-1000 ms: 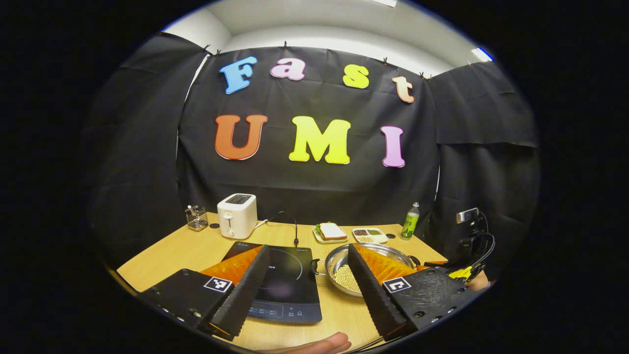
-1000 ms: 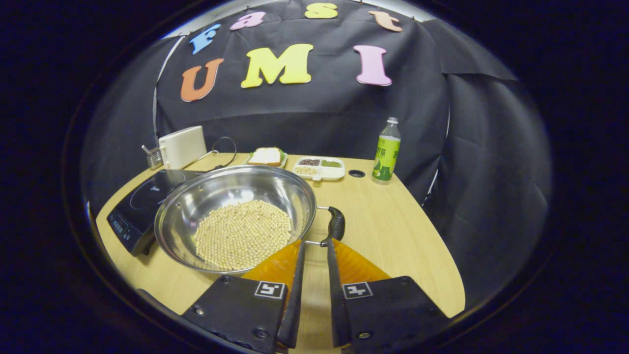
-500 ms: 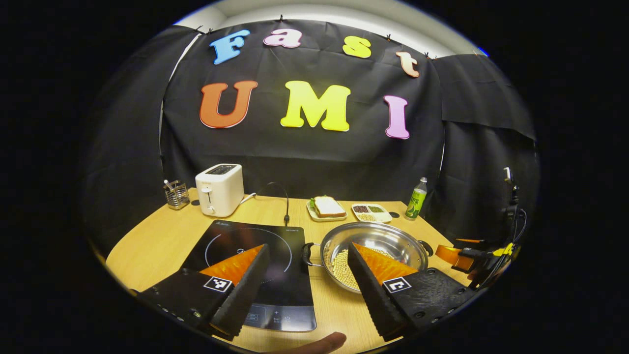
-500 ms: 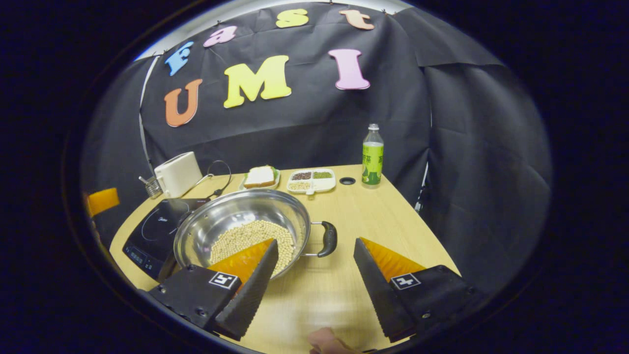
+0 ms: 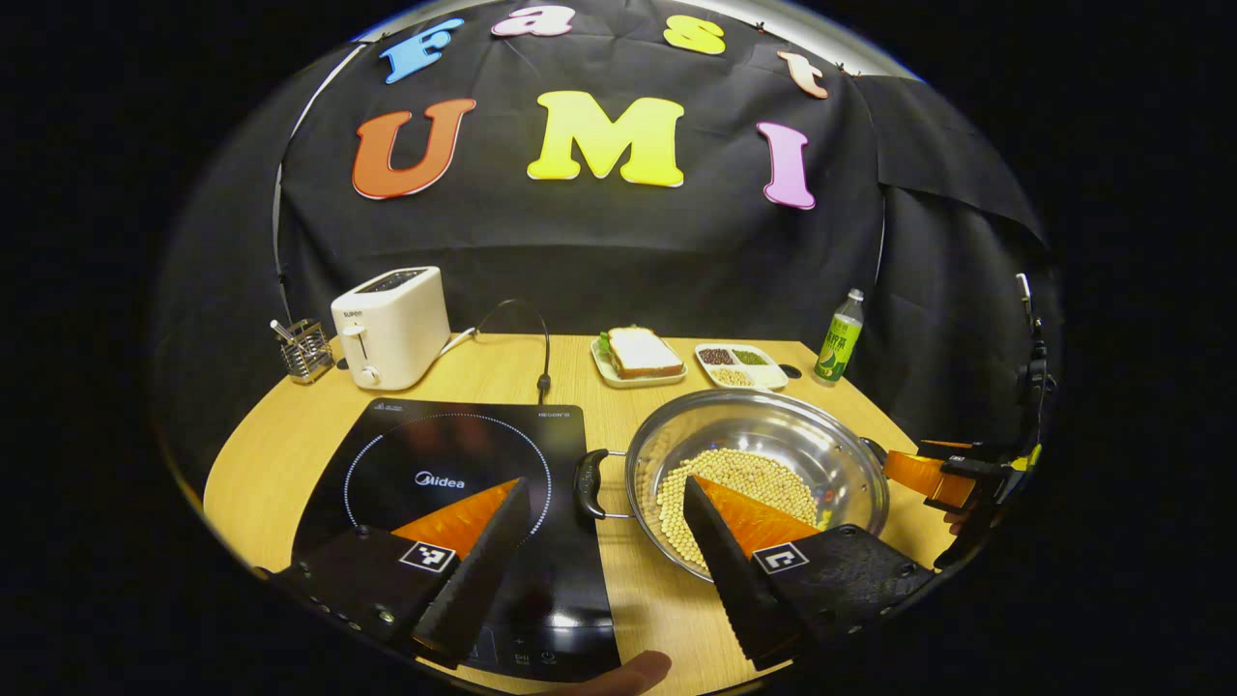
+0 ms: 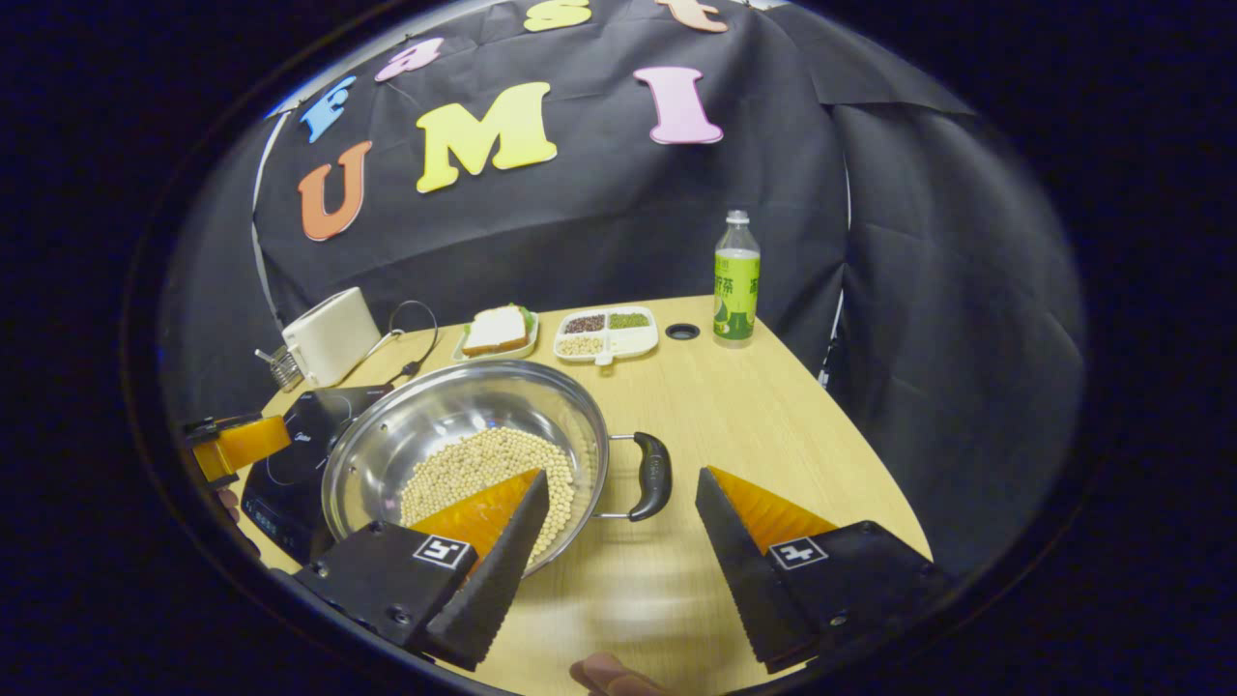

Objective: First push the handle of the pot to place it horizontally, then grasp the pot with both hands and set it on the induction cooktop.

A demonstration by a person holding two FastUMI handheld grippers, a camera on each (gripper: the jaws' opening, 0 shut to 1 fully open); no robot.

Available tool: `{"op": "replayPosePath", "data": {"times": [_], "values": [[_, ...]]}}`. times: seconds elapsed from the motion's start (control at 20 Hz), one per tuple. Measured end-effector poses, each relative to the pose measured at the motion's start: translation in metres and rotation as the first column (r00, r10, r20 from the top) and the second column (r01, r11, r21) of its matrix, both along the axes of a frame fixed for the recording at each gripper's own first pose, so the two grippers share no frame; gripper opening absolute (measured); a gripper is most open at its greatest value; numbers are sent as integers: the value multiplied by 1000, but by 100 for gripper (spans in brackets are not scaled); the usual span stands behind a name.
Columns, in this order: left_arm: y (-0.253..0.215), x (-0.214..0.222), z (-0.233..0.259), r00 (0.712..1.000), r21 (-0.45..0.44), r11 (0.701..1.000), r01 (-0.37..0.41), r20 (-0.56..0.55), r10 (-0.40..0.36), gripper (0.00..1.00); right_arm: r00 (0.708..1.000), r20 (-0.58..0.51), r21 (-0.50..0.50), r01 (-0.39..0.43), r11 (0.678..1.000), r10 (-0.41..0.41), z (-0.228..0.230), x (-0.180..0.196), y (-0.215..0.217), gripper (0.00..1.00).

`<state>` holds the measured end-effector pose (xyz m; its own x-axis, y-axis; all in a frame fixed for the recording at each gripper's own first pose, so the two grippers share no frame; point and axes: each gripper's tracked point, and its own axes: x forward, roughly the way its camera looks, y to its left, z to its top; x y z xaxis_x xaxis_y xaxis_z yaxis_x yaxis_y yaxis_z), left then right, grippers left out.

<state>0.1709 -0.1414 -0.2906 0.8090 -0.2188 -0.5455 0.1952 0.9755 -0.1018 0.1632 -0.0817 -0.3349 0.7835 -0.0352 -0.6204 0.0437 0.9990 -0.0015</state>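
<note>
Here I had both grippers up off the table (image 5: 319, 440) with nothing between their fingers. In the left gripper view, the left gripper (image 5: 607, 512) had its jaws spread wide, one finger over the cooktop (image 5: 454, 483) and the other over the pot (image 5: 831, 454), with the pot's near handle (image 5: 587, 483) lying level in the gap ahead of them and touching neither. The pot sat on the wood just beside the cooktop's edge, not on the glass, and its beans (image 5: 763, 474) lay heaped in the bottom. In the right gripper view, the right gripper (image 6: 621, 493) was spread wide too, one finger over the pot (image 6: 454, 406) rim and the other over bare table (image 6: 754, 416), and the pot's other handle (image 6: 653, 474) lay level between them, just ahead and untouched. From there I could see the left gripper (image 6: 232, 445) at the pot's far side, above the cooktop (image 6: 290, 464). Behind stood a toaster (image 5: 389, 327), a sandwich plate (image 5: 636, 356), a divided dish (image 5: 741, 364) and a bottle (image 6: 736, 280), all well apart from the pot.
</note>
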Motion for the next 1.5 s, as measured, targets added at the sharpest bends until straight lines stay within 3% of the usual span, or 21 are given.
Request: {"op": "replayPosePath", "data": {"times": [0.4,0.7,0.75,0.8,0.85,0.9,1.0,1.05,1.1,1.15,1.2,1.5], "values": [[-9,31,-45,994,27,1000,15,-113,-12,95,996,-81,12,34,999,-33,-33,28,-13,96],[-6,50,-67,989,54,999,-2,-147,10,95,992,-123,32,41,999,-37,-52,44,-11,90],[-5,56,-67,991,53,999,-1,-134,8,82,991,-127,31,46,998,-42,-54,46,-11,87],[-7,58,-67,992,50,999,-2,-129,9,90,991,-126,30,50,998,-46,-54,48,-12,92],[-5,59,-68,992,52,999,-5,-127,12,89,991,-125,26,59,998,-55,-55,50,-14,91],[-4,60,-69,992,56,998,-8,-127,15,86,990,-127,29,63,998,-58,-57,51,-14,84],[-8,59,-69,991,42,999,-6,-130,11,80,990,-135,62,57,996,-48,-62,52,-7,82],[-9,58,-67,992,37,999,0,-128,5,76,989,-134,66,67,996,-58,-63,52,-7,74],[-12,58,-67,992,31,1000,3,-124,1,82,989,-132,68,68,995,-59,-63,53,-8,70],[-12,57,-66,992,28,1000,-2,-125,6,56,990,-128,72,73,995,-64,-63,54,-8,70],[-12,58,-68,991,25,1000,-7,-132,10,61,990,-129,74,75,994,-65,-63,53,-7,70],[-16,51,-66,991,13,1000,-5,-137,6,57,988,-134,82,88,993,-77,-59,50,-10,65]]}}
